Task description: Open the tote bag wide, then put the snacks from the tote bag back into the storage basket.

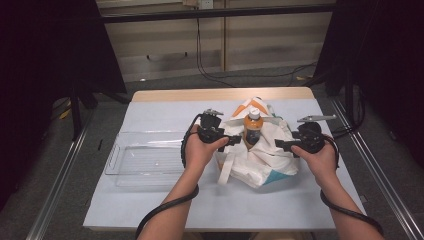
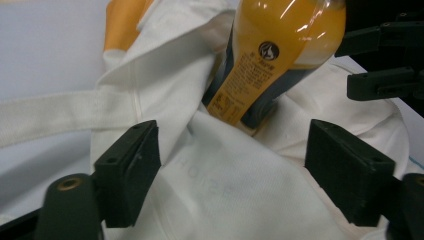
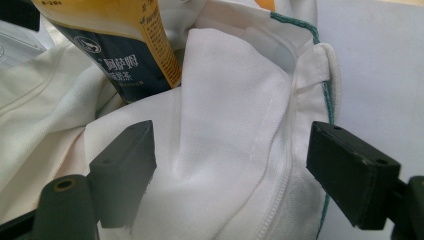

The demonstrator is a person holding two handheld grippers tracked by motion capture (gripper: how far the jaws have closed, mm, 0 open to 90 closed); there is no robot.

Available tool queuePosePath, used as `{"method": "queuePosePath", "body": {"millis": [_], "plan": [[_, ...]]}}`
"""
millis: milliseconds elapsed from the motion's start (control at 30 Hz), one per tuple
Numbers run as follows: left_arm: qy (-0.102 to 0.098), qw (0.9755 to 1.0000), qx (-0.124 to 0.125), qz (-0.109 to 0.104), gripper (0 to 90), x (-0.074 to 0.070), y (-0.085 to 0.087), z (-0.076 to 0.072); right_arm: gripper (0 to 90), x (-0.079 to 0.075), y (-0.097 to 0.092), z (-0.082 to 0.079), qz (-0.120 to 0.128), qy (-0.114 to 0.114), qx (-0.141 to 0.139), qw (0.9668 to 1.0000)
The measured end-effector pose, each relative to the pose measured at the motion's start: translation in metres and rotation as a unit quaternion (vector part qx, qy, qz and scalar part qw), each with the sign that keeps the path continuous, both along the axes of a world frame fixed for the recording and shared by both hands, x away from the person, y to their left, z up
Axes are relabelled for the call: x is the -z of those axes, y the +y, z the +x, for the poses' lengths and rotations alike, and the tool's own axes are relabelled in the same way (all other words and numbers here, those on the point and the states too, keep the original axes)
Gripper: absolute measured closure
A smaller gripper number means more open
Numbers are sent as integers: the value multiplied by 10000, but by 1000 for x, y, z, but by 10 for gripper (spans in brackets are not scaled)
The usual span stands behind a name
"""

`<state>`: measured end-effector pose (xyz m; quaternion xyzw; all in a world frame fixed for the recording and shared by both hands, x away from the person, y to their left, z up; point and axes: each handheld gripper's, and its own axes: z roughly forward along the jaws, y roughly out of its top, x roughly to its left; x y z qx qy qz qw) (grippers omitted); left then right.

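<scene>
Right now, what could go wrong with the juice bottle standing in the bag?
1. The orange juice bottle with a white cap stands upright in the floppy white cloth bag; it may topple.
2. The left gripper and right gripper are open, so the bag's sides could slump.

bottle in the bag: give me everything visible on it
The clear plastic bottle of orange juice has a white cap, an orange-yellow and dark blue label with printed text and a small round logo. It stands roughly upright, its lower part sunk in the crumpled white fabric tote bag, whose cloth bunches against its base. The cap is on. Neither gripper touches it: the left gripper and right gripper flank it, jaws open.
</scene>
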<state>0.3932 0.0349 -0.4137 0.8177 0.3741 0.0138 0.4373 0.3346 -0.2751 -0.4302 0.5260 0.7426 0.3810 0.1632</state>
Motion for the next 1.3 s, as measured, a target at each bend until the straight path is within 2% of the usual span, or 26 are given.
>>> {"method": "queuePosePath", "body": {"millis": [100,167,300,533,633,667,733,800,967,1167,1300], "plan": [[82,10000,11,-3,172,-3,-3,2,187,0,-1,0,-44,-25,-9,10000],[-18,10000,22,93,143,-4,-5,3,186,0,-1,0,-23,-28,13,10000],[-48,9999,-16,113,121,-10,-8,6,178,0,-2,0,-20,-31,21,10000],[-29,9999,24,152,115,-9,-14,10,173,-1,-3,1,-3,-57,24,10000],[-39,9999,20,101,110,-8,-17,12,171,-2,-2,1,-5,-39,23,10000],[-36,9998,38,170,110,-9,-18,12,167,-1,-1,1,-6,-39,20,10000],[-49,9998,47,169,110,-9,-20,13,162,0,-1,1,-25,-32,-12,10000],[-56,9999,56,82,110,-10,-23,13,157,0,0,0,-21,-29,-8,10000],[-105,9998,152,110,110,-12,-29,15,150,-2,0,0,-18,-54,2,10000],[-145,9997,144,94,104,-15,-35,16,133,-2,-2,-2,-38,-61,48,10000],[-116,9996,191,198,104,-15,-37,17,132,-3,-3,-2,-3,-85,40,10000]]}}
